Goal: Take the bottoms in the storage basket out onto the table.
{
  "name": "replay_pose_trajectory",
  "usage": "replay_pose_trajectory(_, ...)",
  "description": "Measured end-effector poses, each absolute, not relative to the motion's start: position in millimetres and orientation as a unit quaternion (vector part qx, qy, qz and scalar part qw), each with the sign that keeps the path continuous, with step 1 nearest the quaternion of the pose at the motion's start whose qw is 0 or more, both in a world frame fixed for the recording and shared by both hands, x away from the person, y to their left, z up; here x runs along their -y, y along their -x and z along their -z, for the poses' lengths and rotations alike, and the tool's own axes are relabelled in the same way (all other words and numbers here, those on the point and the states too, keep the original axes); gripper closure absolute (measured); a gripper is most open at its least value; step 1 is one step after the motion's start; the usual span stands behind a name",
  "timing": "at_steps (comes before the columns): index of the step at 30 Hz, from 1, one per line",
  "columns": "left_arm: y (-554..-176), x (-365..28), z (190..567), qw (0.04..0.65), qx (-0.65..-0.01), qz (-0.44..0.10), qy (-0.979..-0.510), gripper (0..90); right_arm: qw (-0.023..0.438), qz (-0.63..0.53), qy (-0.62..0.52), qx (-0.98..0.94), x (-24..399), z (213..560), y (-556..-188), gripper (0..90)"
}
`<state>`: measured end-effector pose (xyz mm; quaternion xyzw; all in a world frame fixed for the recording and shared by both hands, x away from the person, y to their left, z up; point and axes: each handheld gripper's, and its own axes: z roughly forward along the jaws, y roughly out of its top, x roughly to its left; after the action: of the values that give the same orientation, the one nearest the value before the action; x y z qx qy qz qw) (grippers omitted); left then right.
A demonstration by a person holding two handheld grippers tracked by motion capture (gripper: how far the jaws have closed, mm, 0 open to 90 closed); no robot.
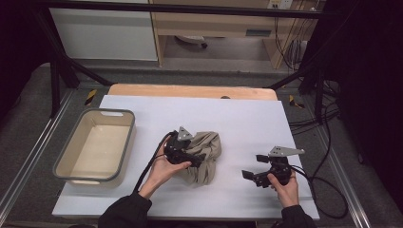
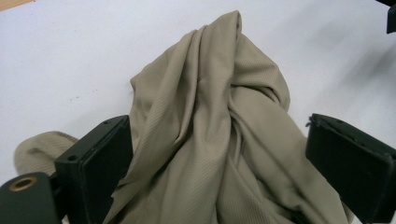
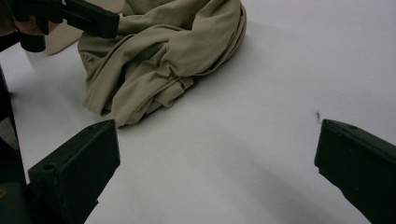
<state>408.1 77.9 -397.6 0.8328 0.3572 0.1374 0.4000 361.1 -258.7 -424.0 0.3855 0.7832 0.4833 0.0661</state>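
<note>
A crumpled beige cloth (image 1: 203,154) is seen heaped at the centre of the white bench (image 1: 237,118). The left gripper (image 2: 219,163) is held with its fingers spread wide around the cloth's folds, not yet closed. At lower right, the right gripper (image 1: 256,167) is held wide open over bare bench, empty. A grey tub (image 1: 66,156) sits at far left.
</note>
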Motion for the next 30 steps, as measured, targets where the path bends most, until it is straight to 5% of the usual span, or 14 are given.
replay_pose_trajectory(30,-390,-132,387,0.398,-0.376,-0.161,-0.821,3.3,0.065,-0.483,-0.385,-0.784,259,424,-361,0.5)
